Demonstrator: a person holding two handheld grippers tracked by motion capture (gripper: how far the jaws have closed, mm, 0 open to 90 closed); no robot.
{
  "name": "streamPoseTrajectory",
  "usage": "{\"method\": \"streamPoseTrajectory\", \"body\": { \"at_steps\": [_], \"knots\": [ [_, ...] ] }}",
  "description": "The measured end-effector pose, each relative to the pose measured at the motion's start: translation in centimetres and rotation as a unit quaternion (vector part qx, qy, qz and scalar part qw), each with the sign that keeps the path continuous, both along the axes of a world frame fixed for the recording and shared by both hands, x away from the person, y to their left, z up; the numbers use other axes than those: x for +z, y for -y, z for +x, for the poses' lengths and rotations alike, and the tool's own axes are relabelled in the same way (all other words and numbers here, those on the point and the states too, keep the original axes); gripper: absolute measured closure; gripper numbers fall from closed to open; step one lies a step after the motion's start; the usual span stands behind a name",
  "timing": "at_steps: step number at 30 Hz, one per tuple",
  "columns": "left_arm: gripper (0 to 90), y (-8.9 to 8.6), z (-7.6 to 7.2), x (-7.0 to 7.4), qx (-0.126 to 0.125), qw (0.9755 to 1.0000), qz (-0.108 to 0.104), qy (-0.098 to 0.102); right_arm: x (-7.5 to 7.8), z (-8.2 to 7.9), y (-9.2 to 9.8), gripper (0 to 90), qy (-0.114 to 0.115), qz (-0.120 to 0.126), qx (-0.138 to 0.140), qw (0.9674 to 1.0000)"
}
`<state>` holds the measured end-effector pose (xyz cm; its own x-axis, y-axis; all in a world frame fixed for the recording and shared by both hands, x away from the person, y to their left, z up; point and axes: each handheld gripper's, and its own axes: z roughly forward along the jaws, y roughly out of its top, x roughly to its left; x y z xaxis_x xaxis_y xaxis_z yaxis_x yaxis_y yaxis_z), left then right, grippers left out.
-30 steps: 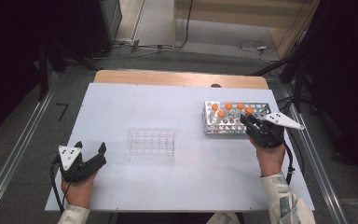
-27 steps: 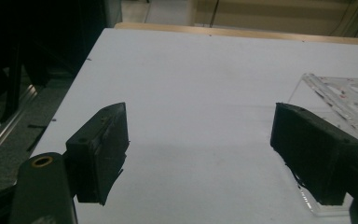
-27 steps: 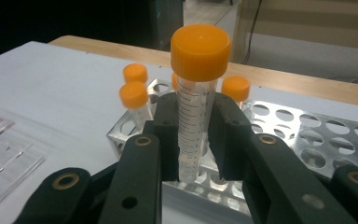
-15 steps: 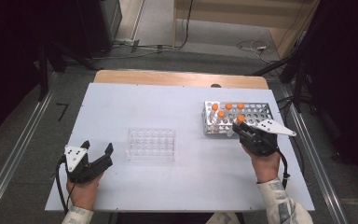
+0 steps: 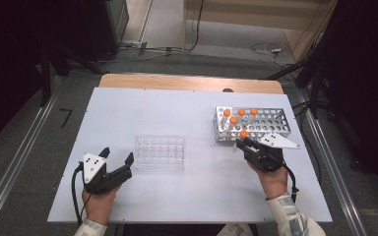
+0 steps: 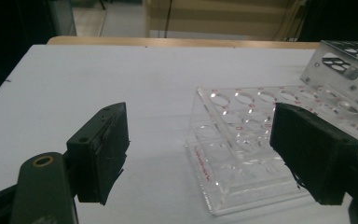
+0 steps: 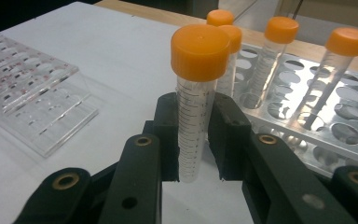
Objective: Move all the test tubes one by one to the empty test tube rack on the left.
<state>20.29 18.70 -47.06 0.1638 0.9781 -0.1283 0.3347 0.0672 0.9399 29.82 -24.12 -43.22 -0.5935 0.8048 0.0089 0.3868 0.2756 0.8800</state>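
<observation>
My right gripper [image 7: 196,135] is shut on a clear tube with an orange cap [image 7: 196,93], held upright off the table just in front of the metal rack [image 5: 266,125]; the same tube [image 5: 244,133] shows at the gripper [image 5: 243,143] in the high view. Three more orange-capped tubes [image 5: 240,114] stand in that rack. A clear plastic rack [image 5: 160,151] with empty holes sits mid-table. My left gripper [image 5: 115,156] rests open at the table's front left, its jaws wide apart with the clear rack [image 6: 247,140] just ahead of them.
The white table top [image 5: 177,105] has a wooden strip [image 5: 187,82] along its far edge. Metal rails [image 5: 15,162] run along both sides on the floor, and cables [image 5: 266,49] lie beyond the table.
My right gripper has pulled back from the metal rack toward the person and leftward, carrying the tube. My left gripper has shifted right, closer to the clear rack.
</observation>
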Motion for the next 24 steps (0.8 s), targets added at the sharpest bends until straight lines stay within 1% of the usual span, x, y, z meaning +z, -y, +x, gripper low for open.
{"method": "streamPoseTrajectory", "body": {
  "at_steps": [4,9,13,18,19,24],
  "knots": [
    [19.7,0.8,0.0,0.3,-0.015,0.9999,0.000,0.000,-0.2,-0.4,-0.8,71.6,-0.001,-0.004,0.015,0.9999],
    [19.8,2.2,0.2,0.8,-0.035,0.9994,0.001,0.007,-0.6,-0.6,-1.8,71.6,-0.003,-0.011,0.029,0.9995],
    [19.8,3.2,0.4,0.8,-0.051,0.9987,0.004,0.005,-0.8,-0.7,-2.2,71.6,-0.006,-0.011,0.033,0.9994],
    [20.4,4.3,0.7,0.9,-0.065,0.9979,0.007,0.006,-1.0,-0.9,-3.1,71.6,-0.006,-0.017,0.046,0.9988],
    [20.4,4.7,0.8,0.9,-0.071,0.9974,0.008,0.005,-1.0,-0.9,-3.2,71.6,-0.006,-0.019,0.049,0.9986],
    [20.4,5.6,1.1,1.1,-0.083,0.9964,0.013,0.001,-1.1,-1.0,-3.5,71.6,-0.006,-0.019,0.053,0.9984]
  ]
}}
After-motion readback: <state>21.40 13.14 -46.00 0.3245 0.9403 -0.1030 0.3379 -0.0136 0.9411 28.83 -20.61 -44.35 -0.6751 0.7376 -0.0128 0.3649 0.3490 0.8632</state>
